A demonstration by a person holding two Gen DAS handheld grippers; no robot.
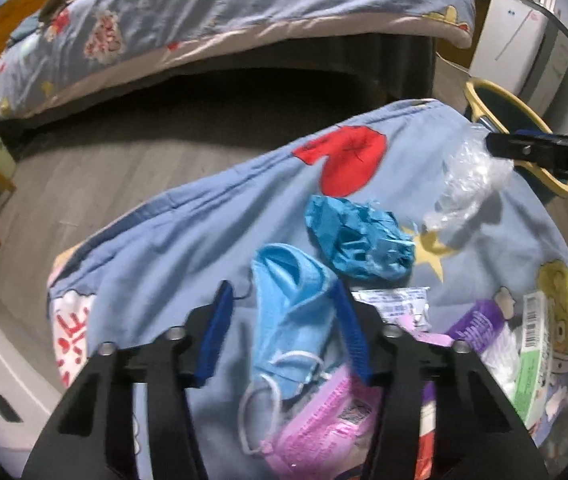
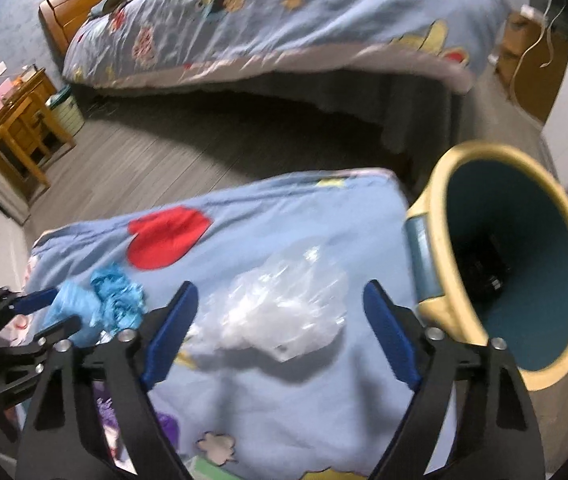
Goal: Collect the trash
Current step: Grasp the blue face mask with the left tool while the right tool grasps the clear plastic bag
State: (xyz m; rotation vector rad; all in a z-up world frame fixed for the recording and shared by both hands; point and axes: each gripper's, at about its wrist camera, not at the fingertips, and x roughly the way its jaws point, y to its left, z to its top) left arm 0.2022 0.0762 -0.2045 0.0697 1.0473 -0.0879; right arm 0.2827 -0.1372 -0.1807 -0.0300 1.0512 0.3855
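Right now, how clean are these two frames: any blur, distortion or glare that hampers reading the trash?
Left wrist view: fisheye bending and dark corners, slight motion smear, yet the blue face mask reads clearly. Right wrist view: blurrier overall; the clear plastic bag looks washed out and soft-edged, and the inside of the yellow-rimmed bin is shadowed.

I see a pale blue cartoon-print cover with a red heart shape and a yellow star. On it are a light blue pleated face mask, a crumpled teal-blue paper wad, a clear crinkled plastic bag and a pink printed wrapper. The cream-yellow round bin is teal inside. Both grippers have blue pads on black frames.
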